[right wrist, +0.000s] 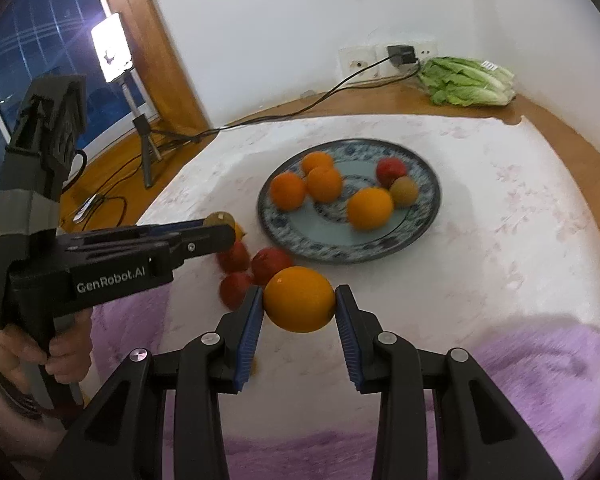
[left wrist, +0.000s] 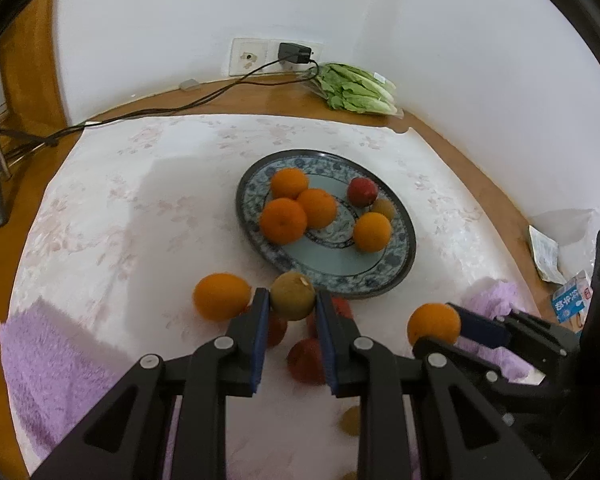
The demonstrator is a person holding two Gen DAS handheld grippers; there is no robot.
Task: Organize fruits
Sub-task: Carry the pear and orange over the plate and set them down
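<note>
Plate (left wrist: 400, 276) holds four oranges, apple and kiwi; left jaws grip kiwi (left wrist: 292, 296), right an orange (right wrist: 299, 299).

Far back against the wall there's a bag of lettuce (left wrist: 358, 88) sitting on the wooden desk (left wrist: 260, 98), just right of a wall socket (left wrist: 249, 56) with a black charger (left wrist: 295, 53) plugged in, its cable (left wrist: 172, 110) trailing off left. A lit lamp on a tripod (right wrist: 112, 48) stands far left by the dark window (right wrist: 40, 60). Fuzzy purple towel (left wrist: 56, 364) near left, small carton (left wrist: 571, 298) far right.

Clothed table (left wrist: 100, 208) bears plate (left wrist: 384, 280), loose fruit (left wrist: 221, 297).
</note>
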